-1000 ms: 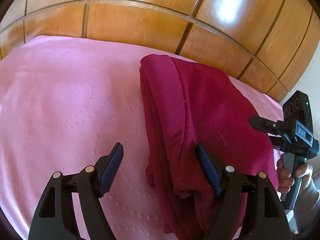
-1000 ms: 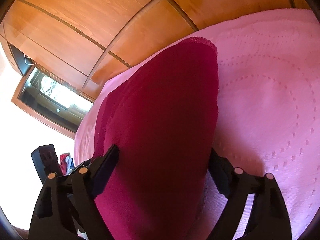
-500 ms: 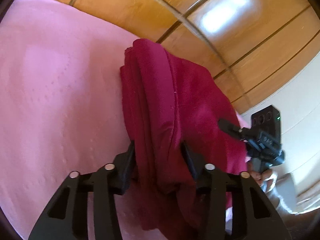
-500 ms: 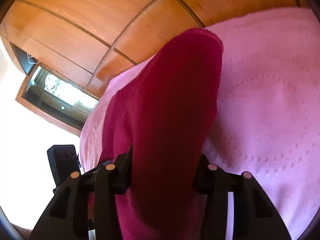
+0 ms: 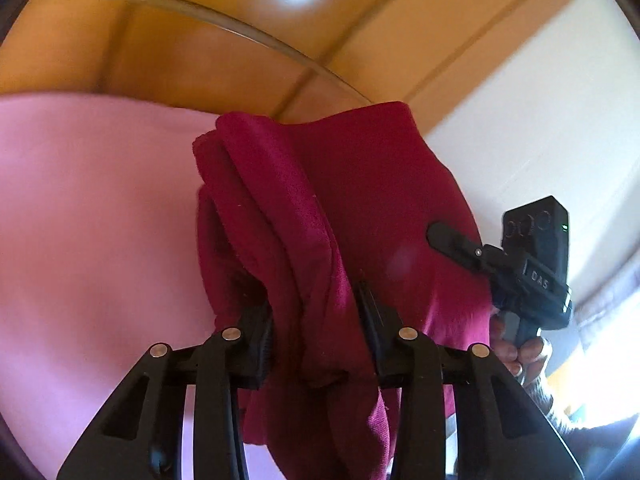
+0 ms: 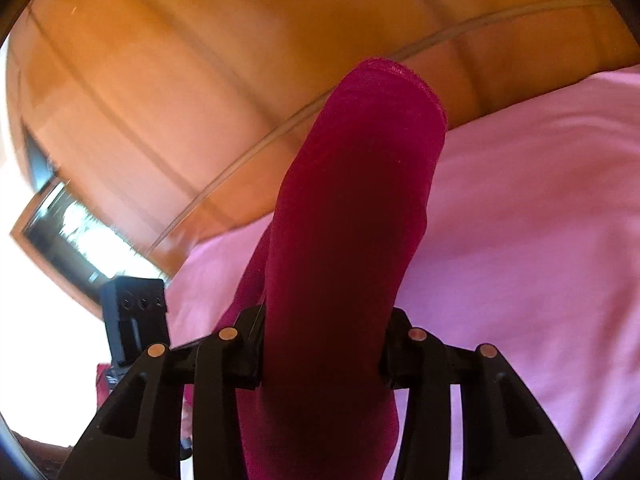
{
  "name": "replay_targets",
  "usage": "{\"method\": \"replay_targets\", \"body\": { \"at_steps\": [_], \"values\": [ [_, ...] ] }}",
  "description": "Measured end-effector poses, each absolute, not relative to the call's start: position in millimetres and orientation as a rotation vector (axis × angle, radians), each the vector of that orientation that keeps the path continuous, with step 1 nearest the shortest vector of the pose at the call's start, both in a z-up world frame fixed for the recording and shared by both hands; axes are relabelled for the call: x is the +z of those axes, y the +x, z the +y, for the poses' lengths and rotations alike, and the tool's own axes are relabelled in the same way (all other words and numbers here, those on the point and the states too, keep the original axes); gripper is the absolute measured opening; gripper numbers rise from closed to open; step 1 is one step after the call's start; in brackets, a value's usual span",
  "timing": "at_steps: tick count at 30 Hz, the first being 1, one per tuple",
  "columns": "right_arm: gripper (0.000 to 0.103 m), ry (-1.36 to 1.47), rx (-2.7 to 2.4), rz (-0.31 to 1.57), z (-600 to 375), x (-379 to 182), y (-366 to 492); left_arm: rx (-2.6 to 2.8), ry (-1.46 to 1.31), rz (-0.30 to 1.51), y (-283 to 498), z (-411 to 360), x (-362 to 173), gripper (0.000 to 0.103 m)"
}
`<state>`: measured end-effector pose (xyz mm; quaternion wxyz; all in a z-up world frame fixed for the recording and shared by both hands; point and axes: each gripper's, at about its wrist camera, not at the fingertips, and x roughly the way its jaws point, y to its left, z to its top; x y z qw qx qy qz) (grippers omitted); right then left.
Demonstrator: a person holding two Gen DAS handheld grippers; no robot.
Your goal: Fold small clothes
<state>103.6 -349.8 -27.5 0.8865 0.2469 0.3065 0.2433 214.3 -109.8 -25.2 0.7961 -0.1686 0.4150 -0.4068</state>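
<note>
A folded dark red garment (image 5: 344, 208) hangs lifted off the pink bedspread (image 5: 92, 220). My left gripper (image 5: 316, 320) is shut on its bunched near edge. My right gripper (image 6: 324, 336) is shut on the opposite edge of the same garment (image 6: 360, 200), which rises between its fingers. The right gripper also shows in the left wrist view (image 5: 528, 272), at the garment's right side, with the person's hand on its handle. The left gripper's body shows in the right wrist view (image 6: 134, 320) at the lower left.
The pink bedspread (image 6: 540, 220) spreads under and beside the garment. A glossy wooden panelled headboard (image 5: 200, 40) stands behind it. A white wall (image 5: 540, 100) is at the right, and a bright window (image 6: 72, 236) at the far left.
Both grippers have closed on the garment's edges and lifted it off the bedspread. The views have tilted up toward the headboard.
</note>
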Motion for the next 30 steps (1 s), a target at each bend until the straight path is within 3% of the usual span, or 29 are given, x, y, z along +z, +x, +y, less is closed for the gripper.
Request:
{"method": "replay_targets", "body": {
  "at_steps": [8, 12, 21, 27, 30],
  "values": [
    [0.044, 0.615, 0.192, 0.681, -445.3, -78.5, 101.7, -0.774, -0.009, 1.007, 260.0, -245.8, -40.7, 0.036],
    [0.072, 0.618, 0.121, 0.703, -452.0, -107.6, 93.8, -0.718, 0.052, 0.970, 255.8, -250.9, -49.8, 0.044],
    [0.066, 0.436, 0.090, 0.551, -414.4, -43.3, 60.6, -0.586, 0.040, 0.851, 233.4, -236.1, -40.0, 0.049],
    [0.067, 0.343, 0.016, 0.692, -389.9, -79.7, 111.0, -0.513, 0.069, 0.828, 246.9, -237.5, -60.8, 0.071],
    [0.067, 0.281, -0.031, 0.673, -381.3, -92.3, 118.0, -0.515, 0.058, 0.826, 247.3, -232.6, -58.2, 0.072]
  ]
}}
